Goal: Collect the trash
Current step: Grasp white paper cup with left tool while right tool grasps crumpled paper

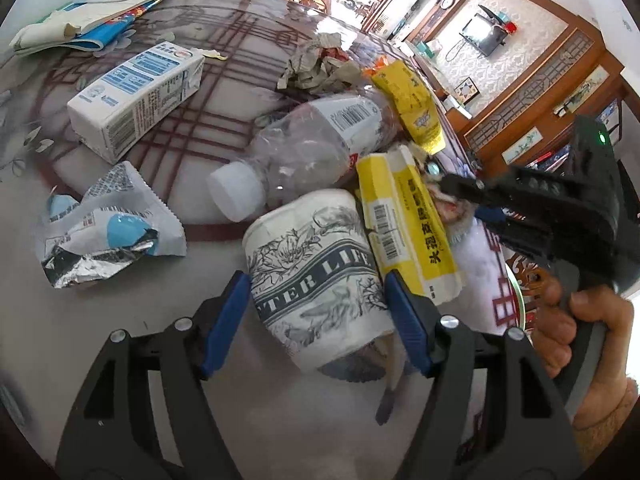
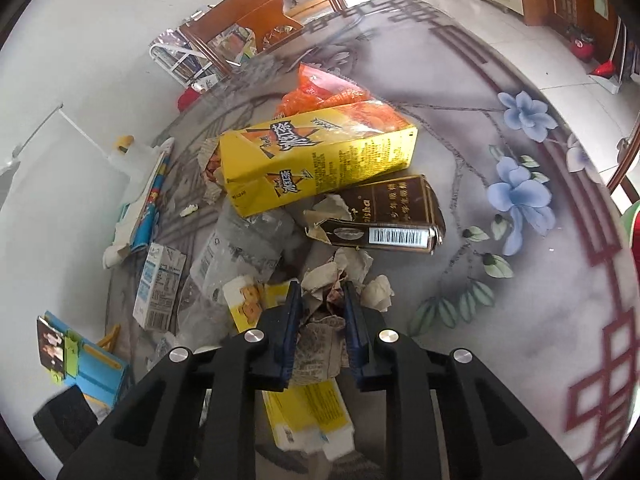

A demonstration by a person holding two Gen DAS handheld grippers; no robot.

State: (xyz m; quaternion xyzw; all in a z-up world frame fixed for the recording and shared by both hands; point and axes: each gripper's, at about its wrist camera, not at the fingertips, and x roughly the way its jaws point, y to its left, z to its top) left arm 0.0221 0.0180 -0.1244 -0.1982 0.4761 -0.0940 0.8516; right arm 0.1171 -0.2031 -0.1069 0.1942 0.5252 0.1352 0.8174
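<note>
My left gripper (image 1: 318, 280) is shut on a crushed paper cup (image 1: 316, 276) printed with black drawings and "LIFE", lying on its side. Beside it lie a yellow-and-white carton (image 1: 404, 232) and a clear plastic bottle (image 1: 304, 152) with a white cap. My right gripper (image 2: 320, 292) is shut on a wad of crumpled newspaper (image 2: 322, 332) above the yellow-and-white carton (image 2: 308, 412). The right gripper (image 1: 532, 200) shows in the left wrist view, over the pile's right side. A yellow drink carton (image 2: 316, 160) and a brown box (image 2: 392, 216) lie beyond.
A blue-and-white milk carton (image 1: 136, 96), a torn foil wrapper (image 1: 108, 228), crumpled paper (image 1: 320, 68) and books (image 1: 92, 12) lie on the round glass table (image 2: 520, 300). An orange wrapper (image 2: 324, 92) lies at the pile's far end. The table edge curves close on the right.
</note>
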